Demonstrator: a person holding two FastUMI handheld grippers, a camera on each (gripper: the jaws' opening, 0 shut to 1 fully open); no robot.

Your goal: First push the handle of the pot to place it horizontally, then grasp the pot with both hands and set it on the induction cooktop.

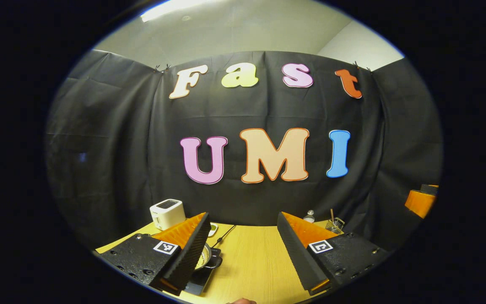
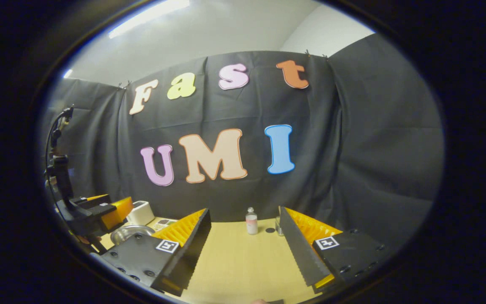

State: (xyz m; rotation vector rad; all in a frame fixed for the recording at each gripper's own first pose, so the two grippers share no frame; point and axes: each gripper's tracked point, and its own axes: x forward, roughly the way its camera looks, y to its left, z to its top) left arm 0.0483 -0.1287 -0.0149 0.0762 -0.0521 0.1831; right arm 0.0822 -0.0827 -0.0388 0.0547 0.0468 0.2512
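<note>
A metal pot (image 1: pixel 203 257) with a black handle (image 1: pixel 216 261) shows just past my left finger in the left gripper view, mostly hidden by it. It lies over the black induction cooktop (image 1: pixel 198 283); contact cannot be seen. My left gripper (image 1: pixel 242 218) is open above the wooden table (image 1: pixel 251 261), holding nothing. In the right gripper view the pot's rim (image 2: pixel 131 232) shows at the lower left, under the left gripper (image 2: pixel 110 213). My right gripper (image 2: pixel 245 212) is open and holds nothing, off to the right of the pot. Its orange body (image 1: pixel 420 202) shows at the left gripper view's right edge.
A white toaster (image 1: pixel 167 213) stands at the back left, and a black cable (image 1: pixel 225 234) runs from the cooktop toward the wall. A small bottle (image 2: pixel 251 221), a glass (image 2: pixel 278 230) and a wire holder (image 1: pixel 336 223) stand at the back of the table.
</note>
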